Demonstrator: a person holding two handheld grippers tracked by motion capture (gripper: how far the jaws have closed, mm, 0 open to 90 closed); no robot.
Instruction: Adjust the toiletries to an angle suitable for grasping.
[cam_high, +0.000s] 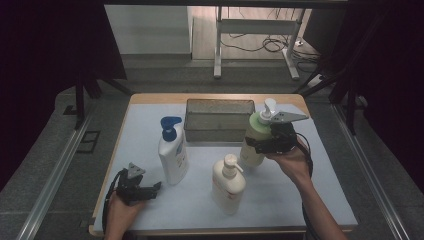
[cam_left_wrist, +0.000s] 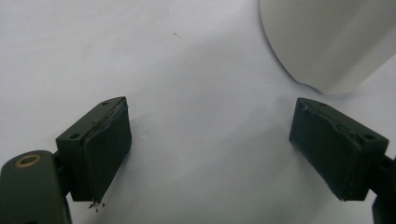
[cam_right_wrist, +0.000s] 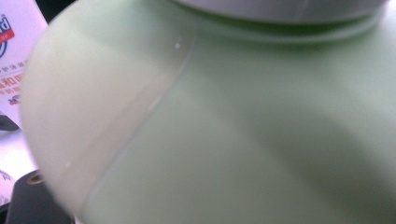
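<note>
At right of the table (cam_high: 320, 200), right gripper (cam_high: 262, 145) clamps the green bottle (cam_high: 254, 142) near the tray (cam_high: 219, 120); left gripper (cam_high: 150, 191) rests near-left, jaws wide, empty.

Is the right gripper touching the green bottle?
Touching: the high view shows the right gripper clamped round the green bottle.

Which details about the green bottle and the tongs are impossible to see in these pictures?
- Right gripper view: the green bottle hides its tongs' tips.
- High view: the right tongs cover the bottle's side, so the contact is hidden.
- High view: the mesh basket inside is too dark.
- Left gripper view: the white bottle is cut off.
</note>
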